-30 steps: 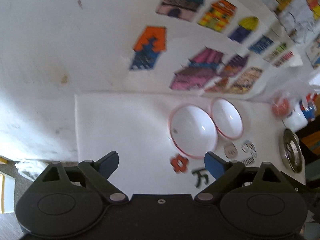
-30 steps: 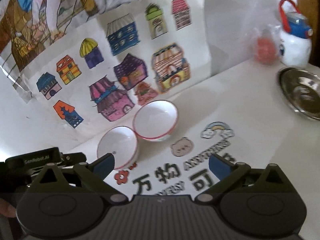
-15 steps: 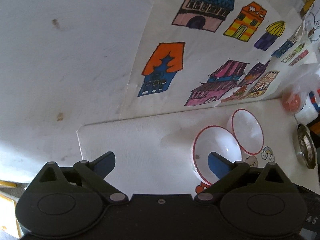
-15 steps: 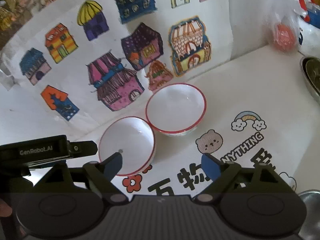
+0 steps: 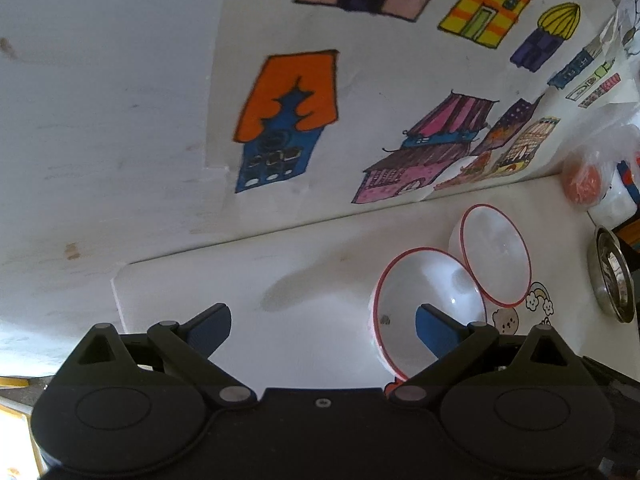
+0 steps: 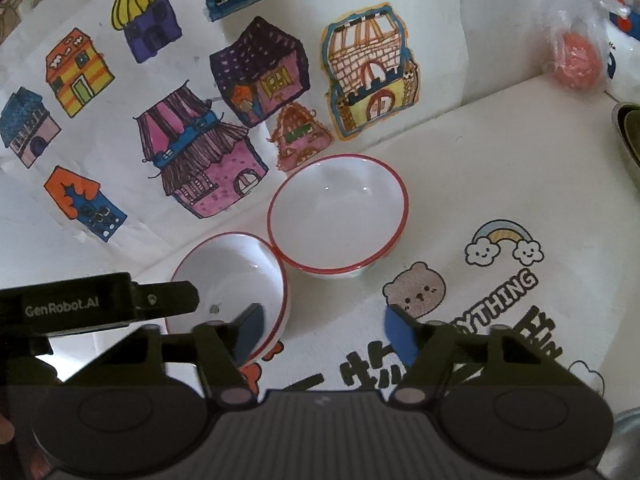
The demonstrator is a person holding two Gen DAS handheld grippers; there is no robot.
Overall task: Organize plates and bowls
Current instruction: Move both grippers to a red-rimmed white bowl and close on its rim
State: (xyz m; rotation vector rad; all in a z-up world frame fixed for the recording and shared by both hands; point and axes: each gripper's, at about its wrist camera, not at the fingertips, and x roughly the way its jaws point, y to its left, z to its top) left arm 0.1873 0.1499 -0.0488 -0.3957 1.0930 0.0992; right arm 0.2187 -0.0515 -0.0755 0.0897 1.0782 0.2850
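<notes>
Two white bowls with red rims sit side by side on the white table. The nearer bowl (image 5: 428, 300) (image 6: 232, 276) is the left one; the farther bowl (image 5: 494, 254) (image 6: 338, 224) touches it on the right. My left gripper (image 5: 324, 326) is open and empty, and its right fingertip overlaps the nearer bowl's rim. My right gripper (image 6: 320, 336) is open and empty, low over the table just in front of both bowls. The left gripper's body (image 6: 80, 306) shows at the left of the right wrist view.
A paper with coloured house drawings (image 6: 208, 136) hangs on the wall behind the bowls. A steel dish (image 5: 612, 276) (image 6: 628, 140) lies at the right. A bagged orange object (image 6: 576, 60) and a white jug stand at the back right. Printed stickers (image 6: 504, 248) mark the table.
Both grippers have moved closer to the bowls. The left view has swung so the nearer bowl now sits at its right fingertip. Neither bowl has moved.
</notes>
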